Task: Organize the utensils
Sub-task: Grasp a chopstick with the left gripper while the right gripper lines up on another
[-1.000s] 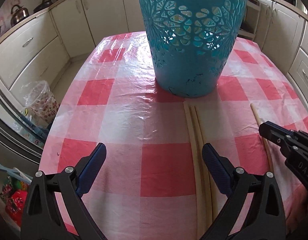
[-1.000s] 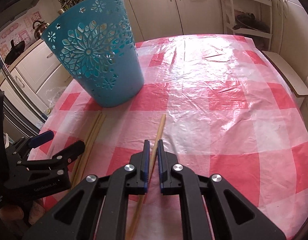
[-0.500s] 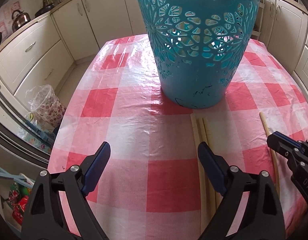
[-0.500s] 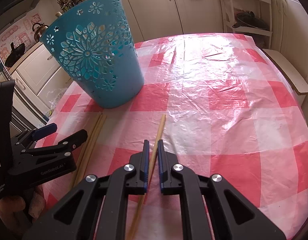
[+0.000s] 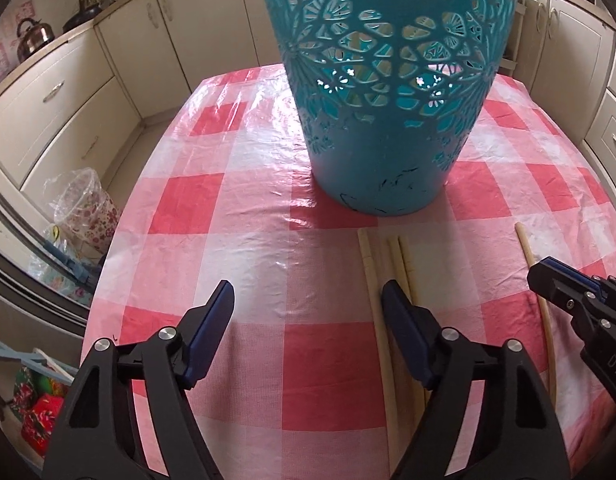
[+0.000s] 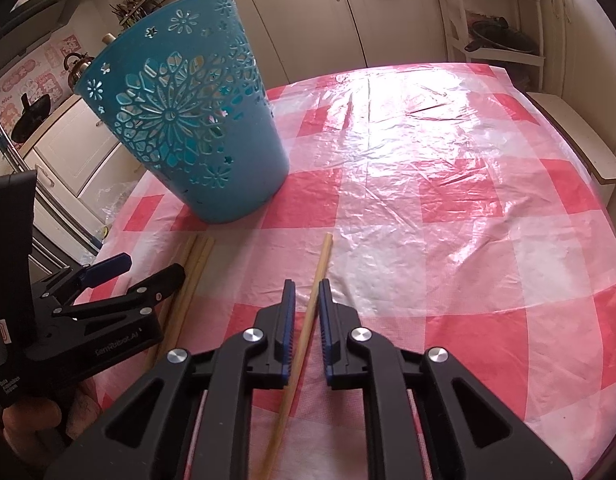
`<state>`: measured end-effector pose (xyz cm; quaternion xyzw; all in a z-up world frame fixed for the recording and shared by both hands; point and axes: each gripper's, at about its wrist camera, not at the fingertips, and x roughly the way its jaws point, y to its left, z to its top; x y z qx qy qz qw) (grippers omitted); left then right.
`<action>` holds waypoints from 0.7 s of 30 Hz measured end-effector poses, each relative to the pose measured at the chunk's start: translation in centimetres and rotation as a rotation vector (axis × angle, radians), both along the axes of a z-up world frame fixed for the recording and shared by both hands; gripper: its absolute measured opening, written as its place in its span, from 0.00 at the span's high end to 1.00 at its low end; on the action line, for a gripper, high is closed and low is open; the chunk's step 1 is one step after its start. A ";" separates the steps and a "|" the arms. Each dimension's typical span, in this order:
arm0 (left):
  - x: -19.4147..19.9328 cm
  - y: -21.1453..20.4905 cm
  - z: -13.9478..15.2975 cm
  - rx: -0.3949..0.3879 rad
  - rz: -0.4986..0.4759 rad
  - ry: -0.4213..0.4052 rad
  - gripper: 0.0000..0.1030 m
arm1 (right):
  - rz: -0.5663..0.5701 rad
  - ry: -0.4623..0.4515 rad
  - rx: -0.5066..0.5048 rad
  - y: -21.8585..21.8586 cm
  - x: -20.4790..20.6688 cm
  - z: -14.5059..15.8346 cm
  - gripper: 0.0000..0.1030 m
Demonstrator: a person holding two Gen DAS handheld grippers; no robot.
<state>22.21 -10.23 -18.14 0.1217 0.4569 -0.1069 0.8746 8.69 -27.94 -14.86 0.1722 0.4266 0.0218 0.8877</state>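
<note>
A teal openwork basket point(image 6: 184, 120) stands upright on the table point(image 6: 448, 208), which is covered with a red-and-white checked plastic cloth; the left wrist view shows the same basket point(image 5: 388, 92) directly ahead of the left gripper. Two wooden handle ends project above the basket's rim at its far side. A bundle of chopsticks point(image 5: 382, 296) lies flat on the table just short of the basket's base, running toward the camera; in the right wrist view the bundle point(image 6: 190, 276) passes beneath the left gripper's body. The left gripper point(image 5: 308, 298) has its fingers spread wide apart and holds nothing; its right finger point(image 5: 404, 332) overlaps the bundle in the picture, but contact cannot be confirmed. A single chopstick point(image 6: 314, 292) lies separately to the right of the bundle, its far end pointing toward the basket. The right gripper point(image 6: 306, 294) has its fingers drawn near together with the single chopstick between them; a narrow gap shows on either side of the stick, so whether it is gripped cannot be determined. In the left wrist view the single chopstick point(image 5: 526, 246) passes behind the right gripper's black tip. Cream kitchen cabinets point(image 5: 60, 96) surround the table.
</note>
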 end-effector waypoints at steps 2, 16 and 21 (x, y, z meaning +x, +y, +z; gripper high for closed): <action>-0.1 -0.1 0.0 0.005 -0.003 -0.002 0.30 | 0.002 -0.001 0.001 0.0 0.0 0.0 0.86; -0.3 -0.4 0.3 -0.046 -0.090 0.036 0.80 | 0.003 -0.003 0.003 0.2 0.1 0.0 0.84; -0.7 -0.9 0.4 -0.021 -0.095 0.039 0.85 | 0.003 -0.003 0.004 0.3 0.1 0.0 0.84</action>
